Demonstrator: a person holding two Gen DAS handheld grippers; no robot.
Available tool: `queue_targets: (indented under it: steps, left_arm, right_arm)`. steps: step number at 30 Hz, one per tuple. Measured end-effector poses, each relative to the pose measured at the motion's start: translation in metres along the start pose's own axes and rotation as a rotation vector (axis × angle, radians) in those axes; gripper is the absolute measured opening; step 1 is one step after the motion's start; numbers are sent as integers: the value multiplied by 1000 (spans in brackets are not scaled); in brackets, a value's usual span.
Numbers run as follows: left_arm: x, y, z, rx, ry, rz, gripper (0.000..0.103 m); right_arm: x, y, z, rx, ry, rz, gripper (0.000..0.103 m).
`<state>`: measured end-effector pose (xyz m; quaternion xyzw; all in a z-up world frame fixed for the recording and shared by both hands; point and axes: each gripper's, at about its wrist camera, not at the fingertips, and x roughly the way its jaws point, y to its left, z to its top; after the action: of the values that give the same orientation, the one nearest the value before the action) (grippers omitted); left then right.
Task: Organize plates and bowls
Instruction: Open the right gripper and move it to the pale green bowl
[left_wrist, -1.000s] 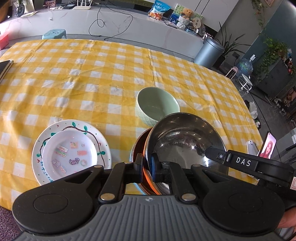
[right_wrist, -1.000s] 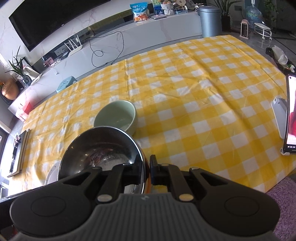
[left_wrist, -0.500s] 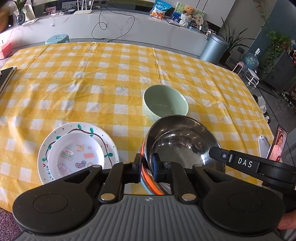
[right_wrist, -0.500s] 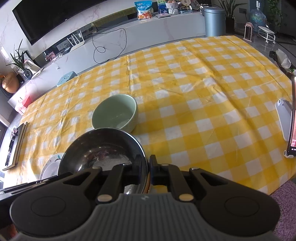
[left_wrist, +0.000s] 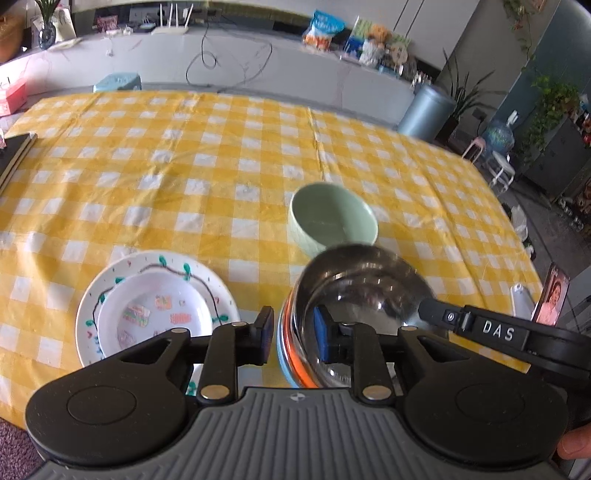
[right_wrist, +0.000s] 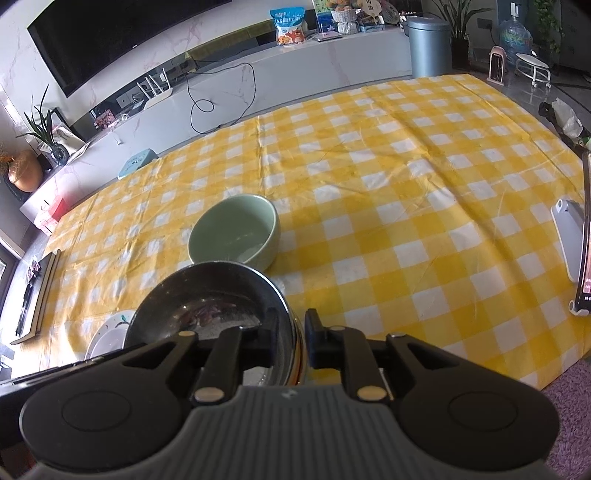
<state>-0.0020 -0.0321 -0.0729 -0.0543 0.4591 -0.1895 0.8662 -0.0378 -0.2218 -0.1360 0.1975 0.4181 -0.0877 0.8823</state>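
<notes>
Left wrist view: plates (left_wrist: 155, 314) stacked at left, steel bowl (left_wrist: 364, 295) nested on an orange-banded stack.
Left gripper (left_wrist: 293, 332): jaws just opening, straddling the rim, pads apparently clear.
Green bowl (right_wrist: 234, 230): alone behind.
Right gripper (right_wrist: 291, 336): likewise just opening, loose.
Risk: a lifting pad snags the rim, tipping the bowl.

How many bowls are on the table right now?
4 that show: the green bowl standing alone; the steel bowl nested in an orange-and-blue bowl between both grippers' jaws; the white bowl on the patterned plate. More may hide in the stack.
</notes>
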Motion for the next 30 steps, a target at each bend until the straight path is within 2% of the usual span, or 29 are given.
queue_targets:
  steps: [4,6,8,10,11,14,22,25,26,27,29,30]
  left_arm:
    - [-7,0,4,8,-84,-23,26]
    - [-5,2,5,-5,-84,-34,24]
    - [-2,5,5,-18,-71,-40,15]
    - [2,9,3,-38,-62,-50,13]
    - [4,11,2,-52,-52,-61,8]
    - [7,15,0,-68,-42,-70,7]
    - [9,14,-1,-58,-30,-67,7]
    - [7,16,-1,-76,-34,-75,12]
    - [5,17,0,-82,-38,-80,21]
    - [3,17,1,-86,-44,-83,25]
    - [-2,16,3,-75,-64,-80,28]
    - [-5,14,4,-63,-76,-75,29]
  right_arm:
    - [-3,2,1,-9,-19,-4,23]
    - [-2,1,1,0,-15,4,19]
    - [-2,1,0,2,-12,9,14]
    - [-1,2,-1,-4,-13,7,13]
    - [-1,3,-1,-7,-14,3,12]
    - [-1,2,-1,-6,-15,-3,7]
    - [2,1,-1,-8,-9,-6,6]
    - [-1,1,-1,-12,-20,0,10]
    - [-2,0,0,-9,-29,5,12]
    - [-4,0,1,-7,-35,8,14]
    - [-8,-1,3,1,-51,17,29]
    - [-10,-2,3,3,-62,25,30]
